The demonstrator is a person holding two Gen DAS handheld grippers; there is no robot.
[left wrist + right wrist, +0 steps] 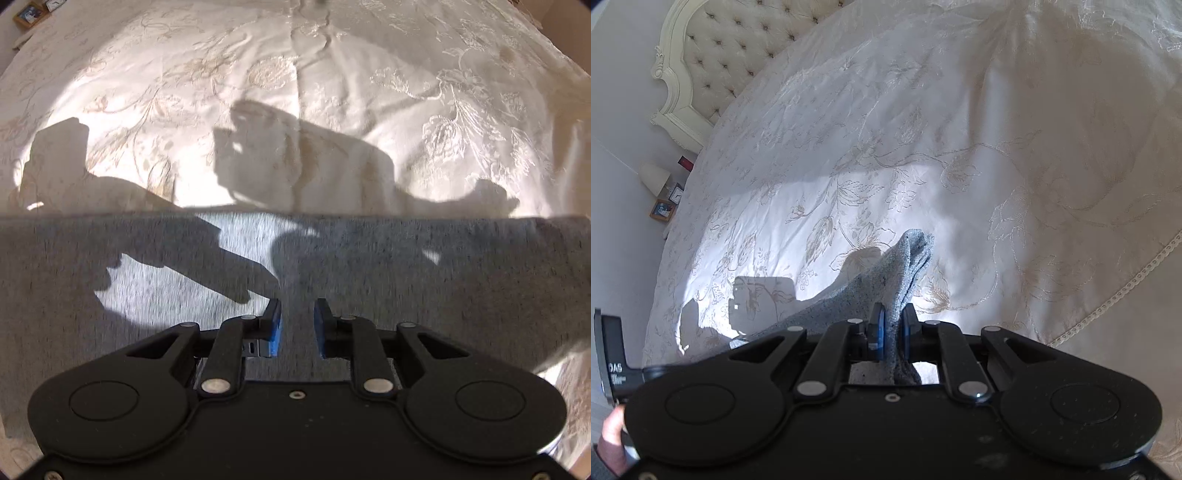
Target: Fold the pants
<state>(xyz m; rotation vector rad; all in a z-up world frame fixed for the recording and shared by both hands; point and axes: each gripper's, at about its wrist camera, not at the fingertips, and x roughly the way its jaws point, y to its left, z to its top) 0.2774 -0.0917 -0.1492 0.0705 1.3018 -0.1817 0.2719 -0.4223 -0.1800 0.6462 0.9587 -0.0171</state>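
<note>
The right gripper (891,325) is clamped on a bunched fold of the grey pants (908,258). The cloth is pinched between the two blue pads (877,329), and a peak of it stands up beyond the fingertips, lifted clear of the bedspread (960,110). From the pinch the rest of the fabric slopes down and away to the left. At the far left edge of the right wrist view part of another black device and a hand (611,432) are seen.

The left gripper (297,325) is seen with a gap between its blue pads (275,332); grey cloth fills that gap, but whether it is pinched there or only lies beneath cannot be told. In the left wrist view the pants (406,280) are stretched as a wide grey band across the near half of the frame, blurred, with a straight far edge running from left to right. Shadows of the grippers are cast on the pants and on the bedspread (295,74) beyond.

The bedspread is cream, with embroidered flowers, and is lit by a patch of sun. At the far left of the right wrist view a tufted headboard (731,48) is seen, and below it a lamp (655,177) and a small framed picture (663,210).
</note>
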